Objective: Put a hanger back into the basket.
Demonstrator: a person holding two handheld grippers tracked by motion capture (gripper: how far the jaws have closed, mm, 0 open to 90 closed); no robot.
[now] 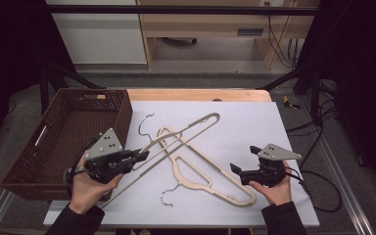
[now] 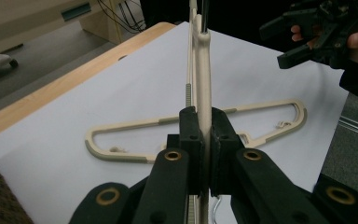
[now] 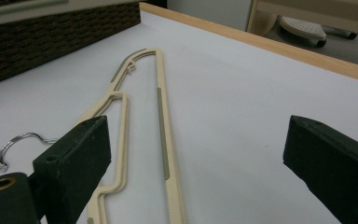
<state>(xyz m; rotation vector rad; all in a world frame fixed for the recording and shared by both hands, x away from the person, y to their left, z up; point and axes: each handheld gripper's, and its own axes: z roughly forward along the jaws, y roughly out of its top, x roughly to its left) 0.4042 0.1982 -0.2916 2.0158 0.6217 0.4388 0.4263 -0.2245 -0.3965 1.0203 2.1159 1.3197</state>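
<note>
Gripping one beige hanger (image 1: 183, 134), the left gripper (image 1: 144, 155) lifts it at nine o'clock beside the wicker basket (image 1: 39, 169). Right gripper (image 1: 236, 169): jaws wide, empty. Second hanger (image 1: 215, 178) flat at six. Risk: crossed hangers snagging, dragging both.

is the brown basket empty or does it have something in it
Empty as far as shown: the high view looks into the basket and only its woven floor and walls show. Both hangers are outside it.
</note>
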